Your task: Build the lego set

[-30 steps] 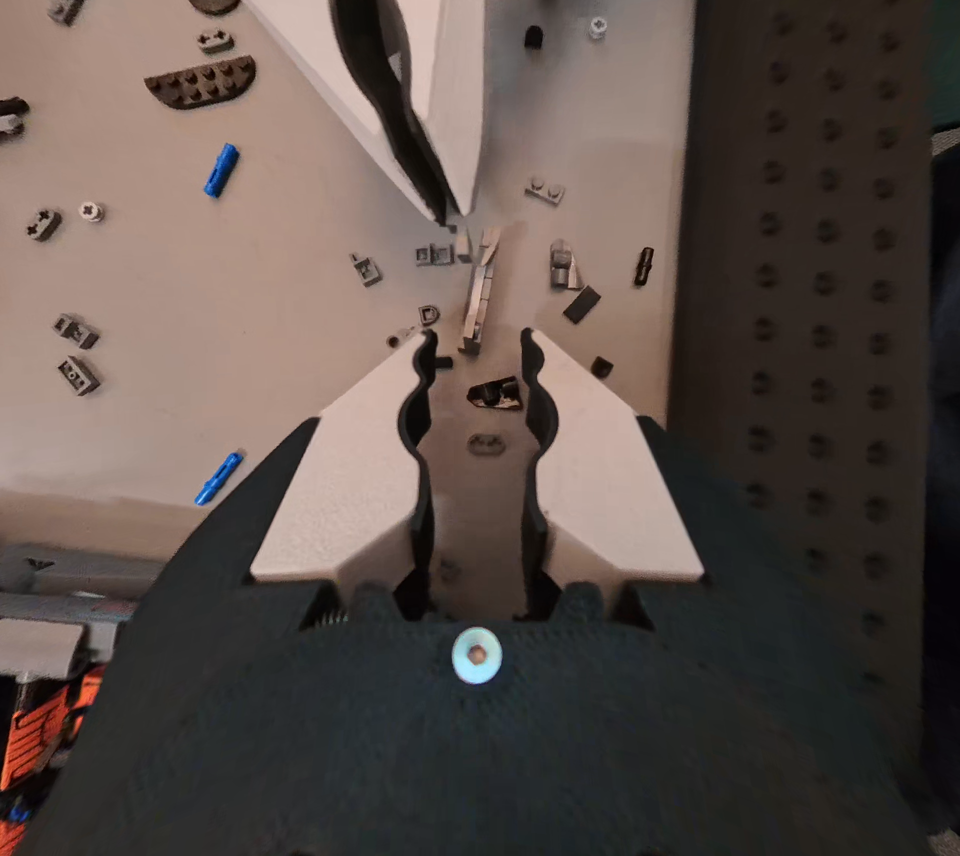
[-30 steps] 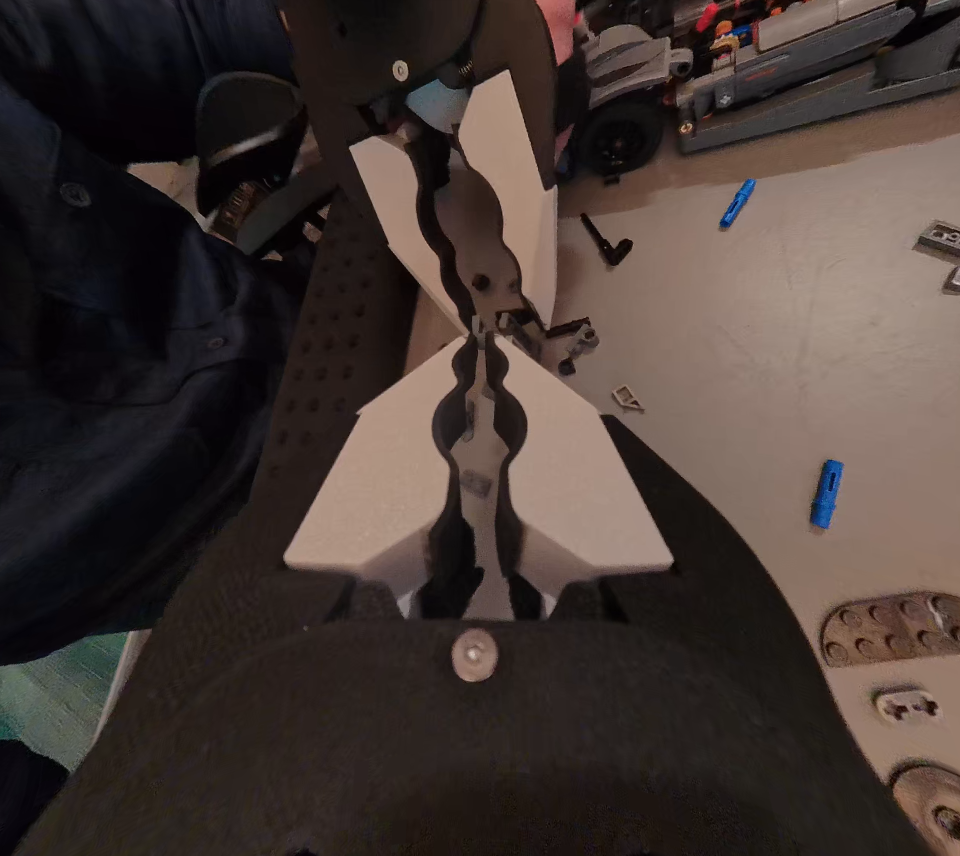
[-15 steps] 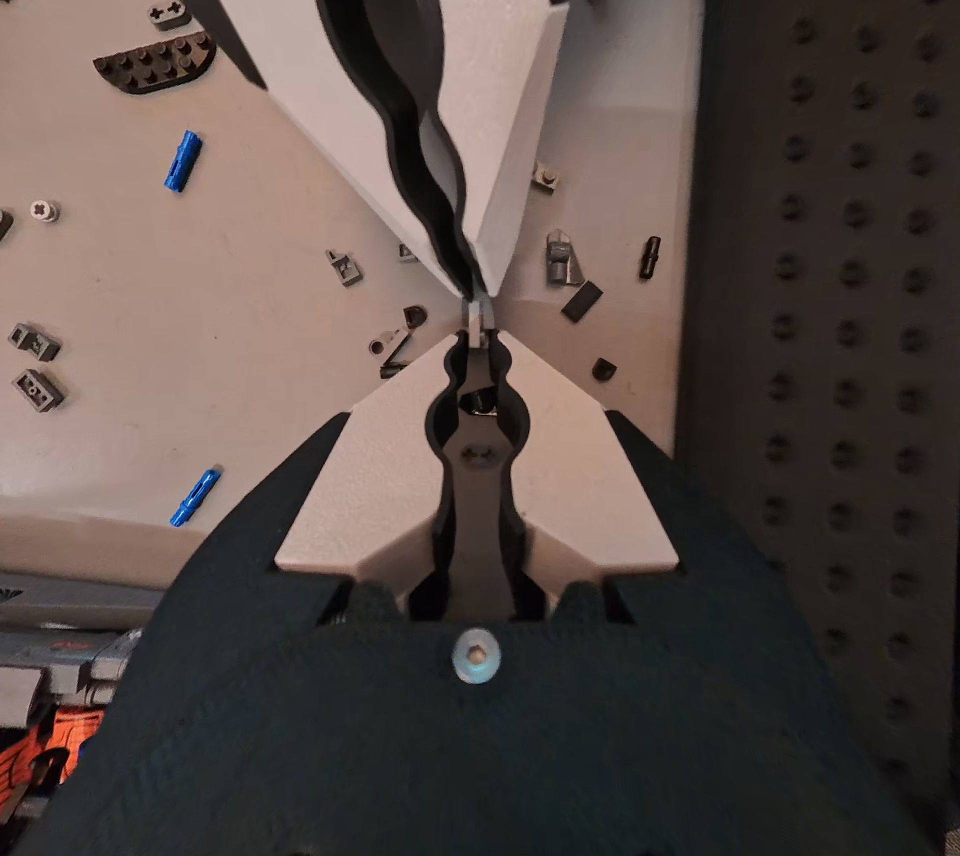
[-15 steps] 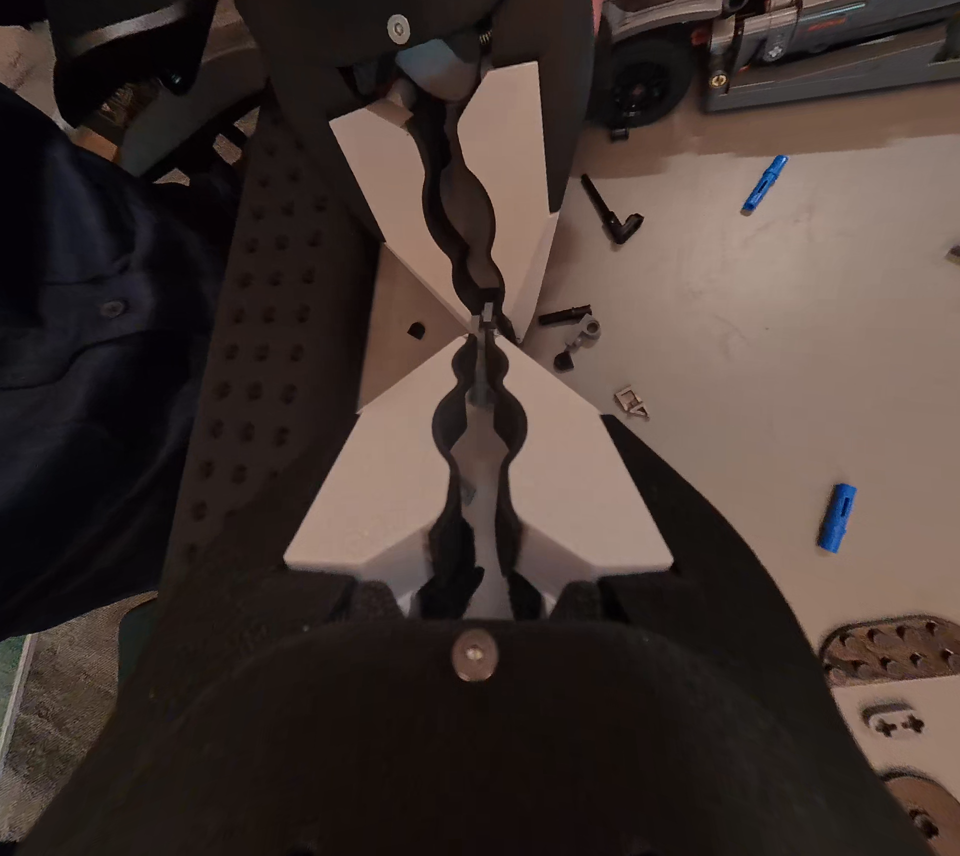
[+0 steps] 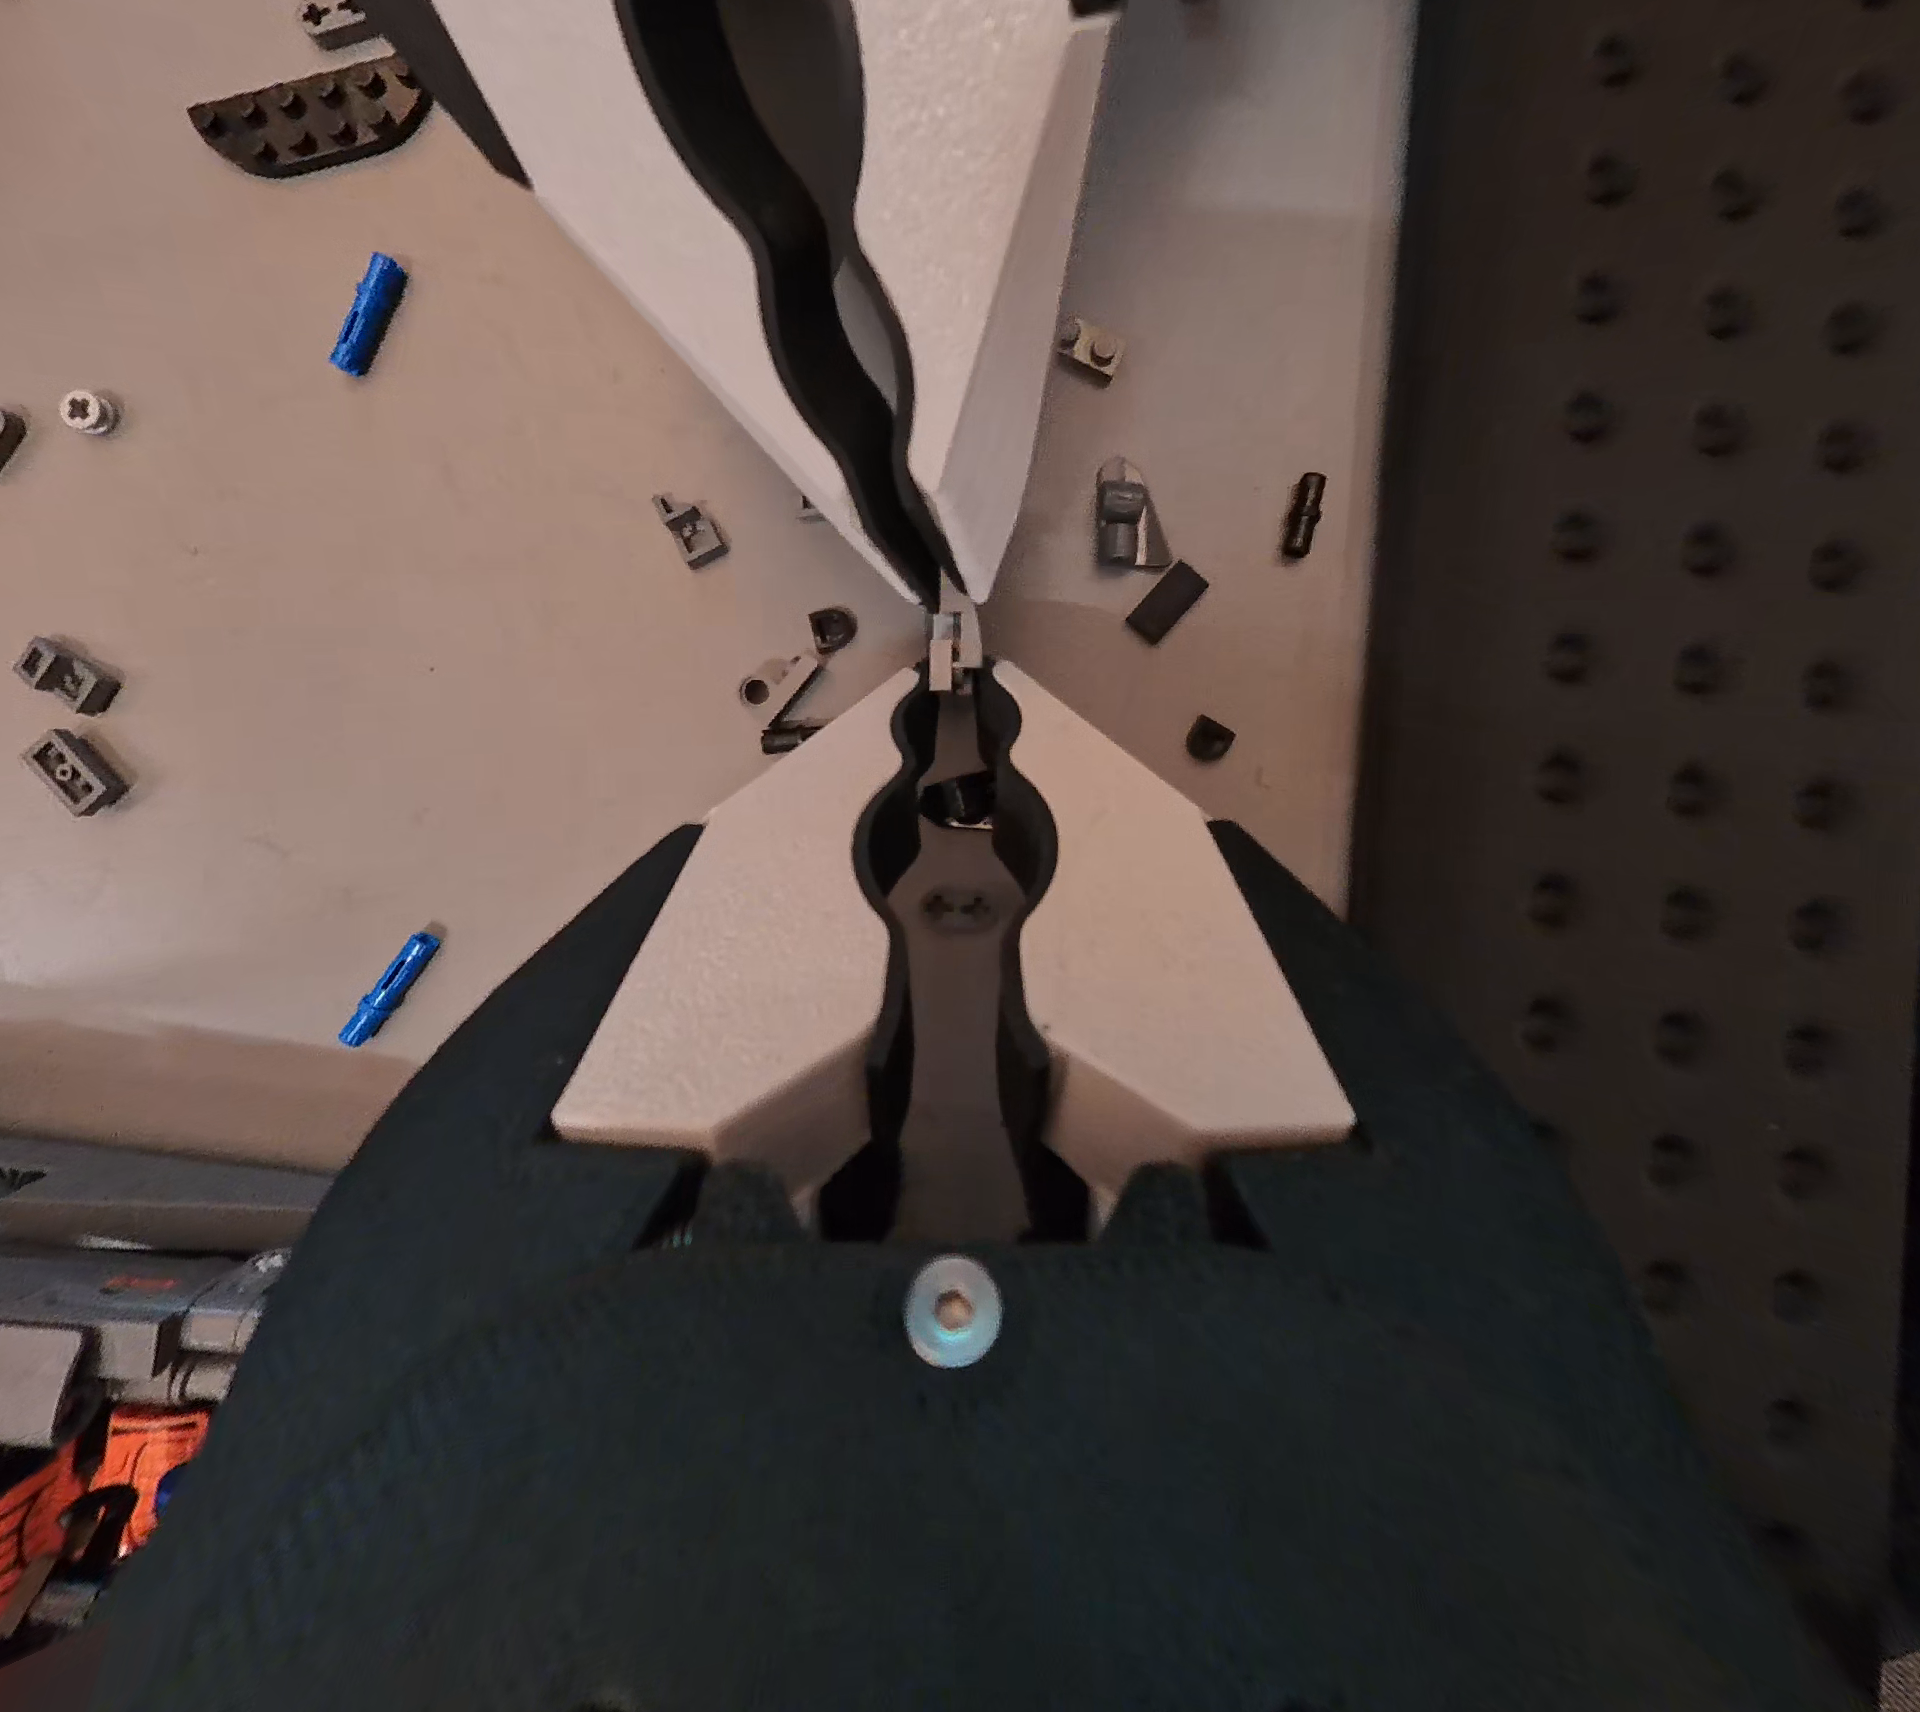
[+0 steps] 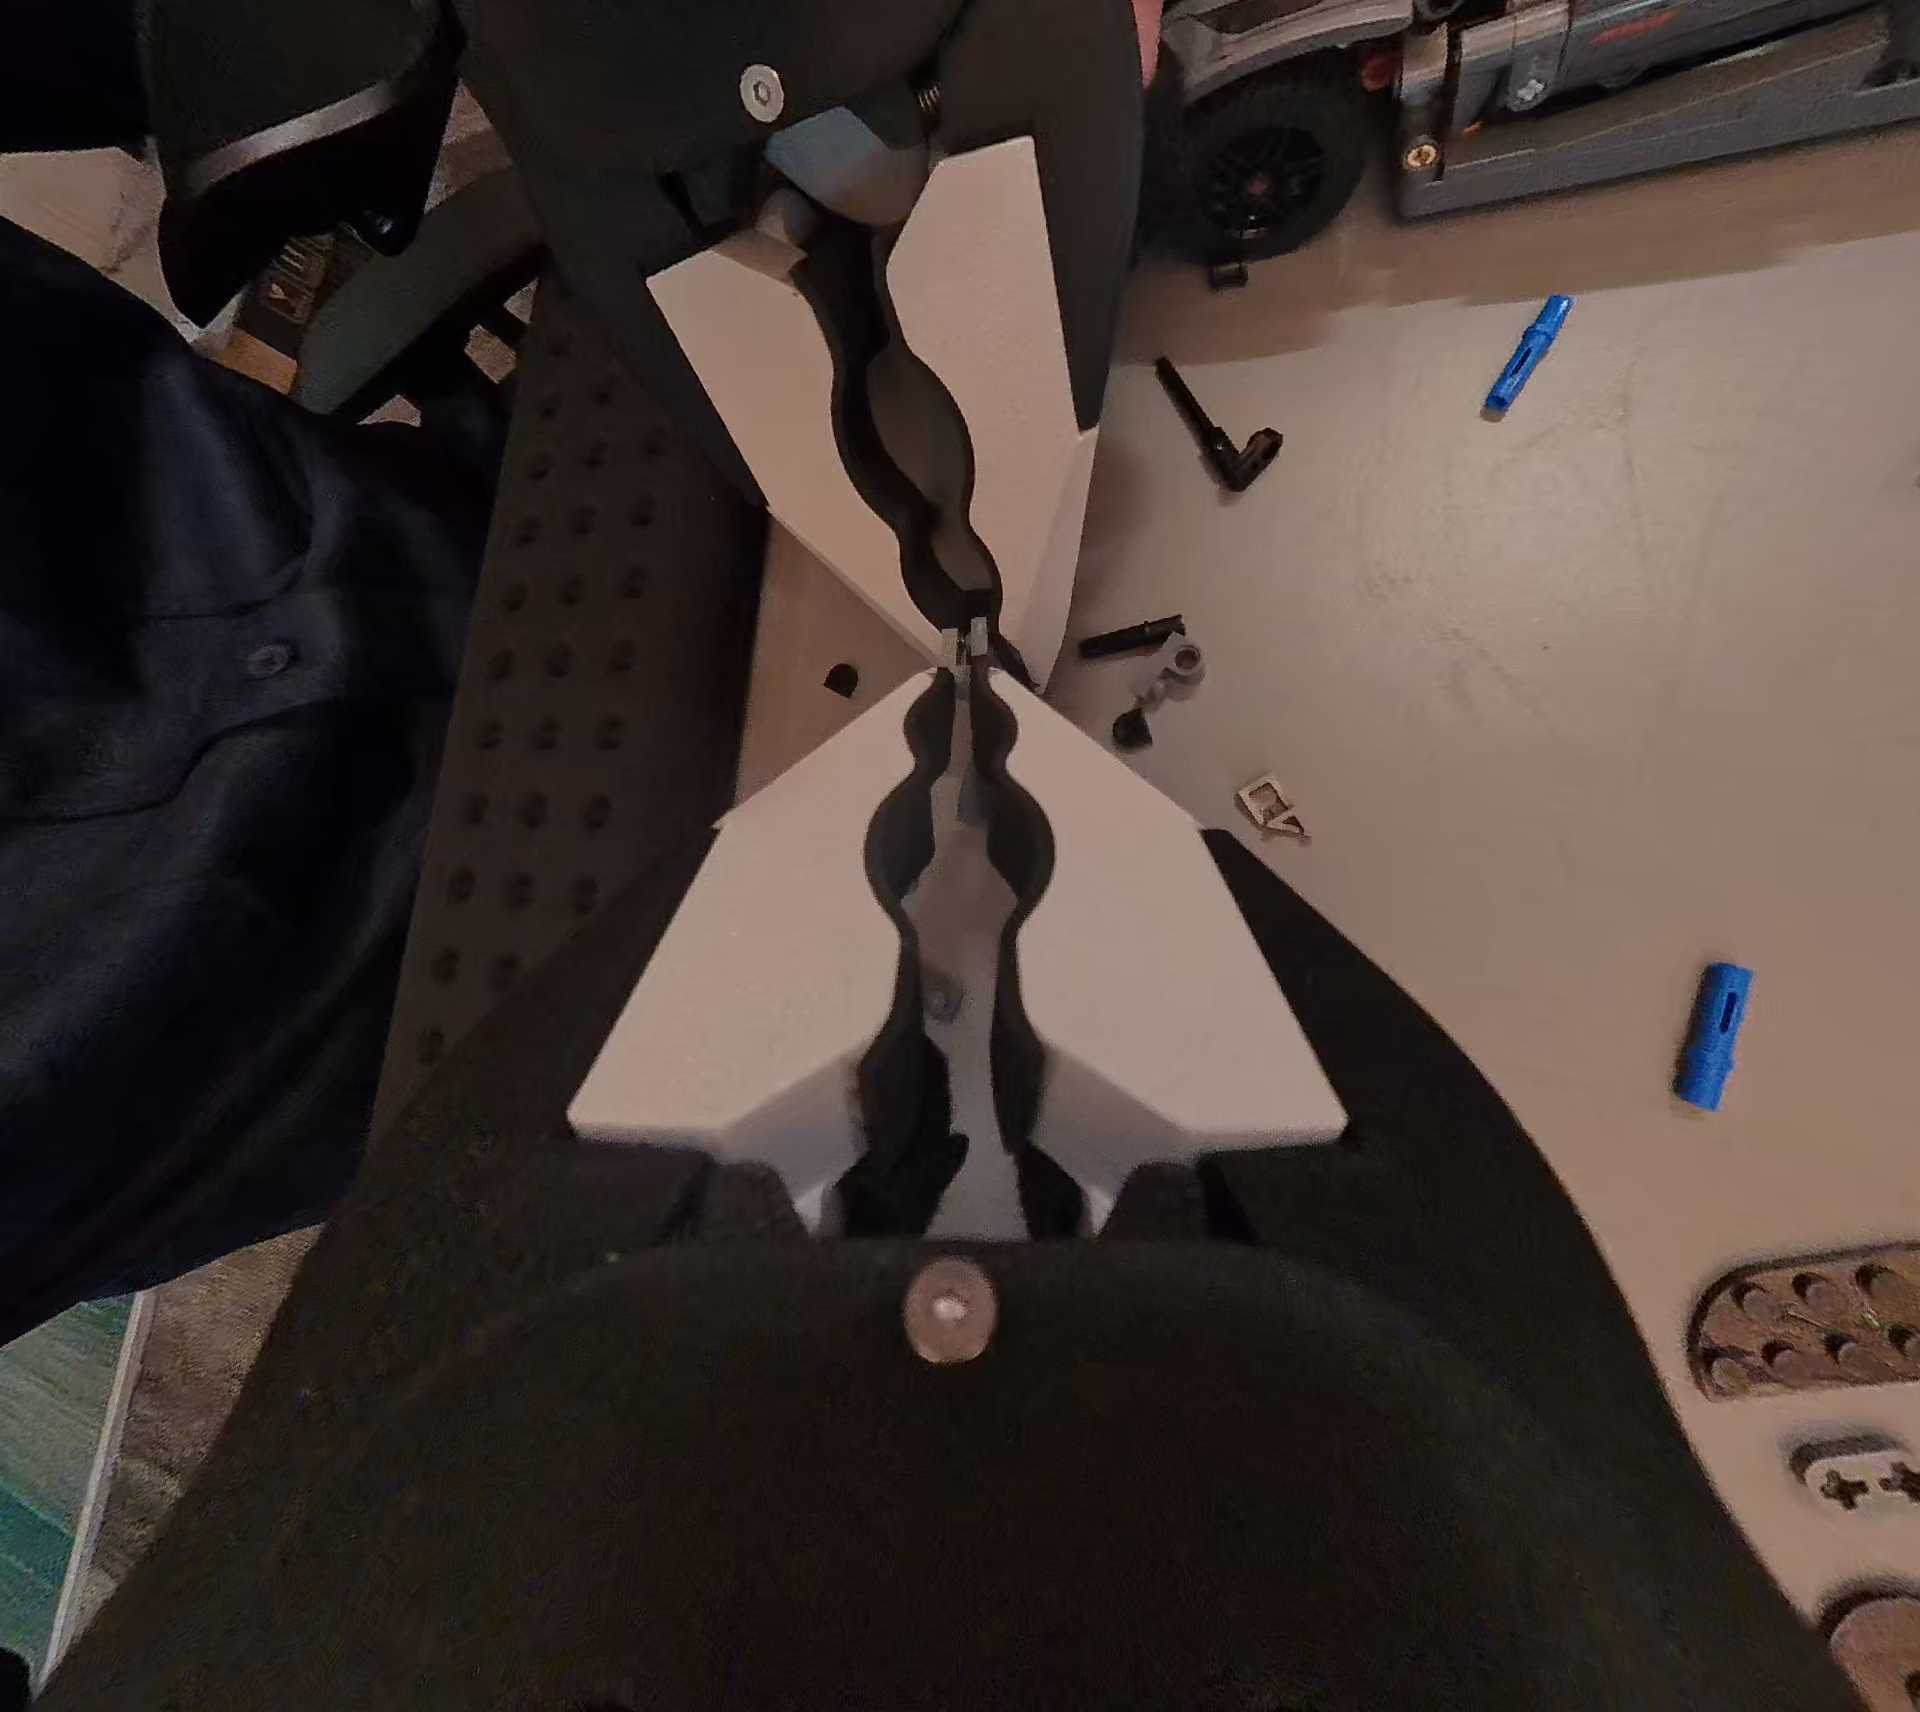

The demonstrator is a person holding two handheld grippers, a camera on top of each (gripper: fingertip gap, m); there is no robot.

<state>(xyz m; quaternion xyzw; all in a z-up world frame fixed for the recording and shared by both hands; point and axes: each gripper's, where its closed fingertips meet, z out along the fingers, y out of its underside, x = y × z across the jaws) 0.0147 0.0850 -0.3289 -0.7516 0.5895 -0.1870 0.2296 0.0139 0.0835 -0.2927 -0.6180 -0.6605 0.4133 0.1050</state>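
A small grey lego strip point(image 5: 948, 649) is held between both grippers, tip to tip, above the beige table point(image 5: 416, 623). My left gripper point(image 5: 951, 688) is shut on its near end. My right gripper point(image 5: 943, 590) comes down from the top of the left wrist view and is shut on the other end. In the right wrist view my right gripper point(image 6: 961, 688) grips the strip point(image 6: 964, 646), which runs back between its fingers, and the left gripper point(image 6: 971, 618) meets it from above. Most of the strip is hidden by the fingers.
Loose pieces lie on the table: blue pins point(image 5: 369, 312) point(image 5: 390, 987), a dark rounded plate point(image 5: 312, 114), small grey and black parts point(image 5: 1164, 602). A black perforated board point(image 5: 1662, 623) runs along one side. A partly built grey car point(image 6: 1558, 0) stands behind. A person's dark sleeve point(image 6: 208, 727) is close. My two grippers' fingertips are within a few centimetres of each other. Left tips and right tips are each some 15 cm from the dark rounded plate point(image 5: 312, 114). It turns up in the right wrist view point(image 6: 1872, 1317) as well.
One second ago my left gripper was open below the strip hanging from the right gripper. It then closed on the strip's end. Both have held it since, barely moving.
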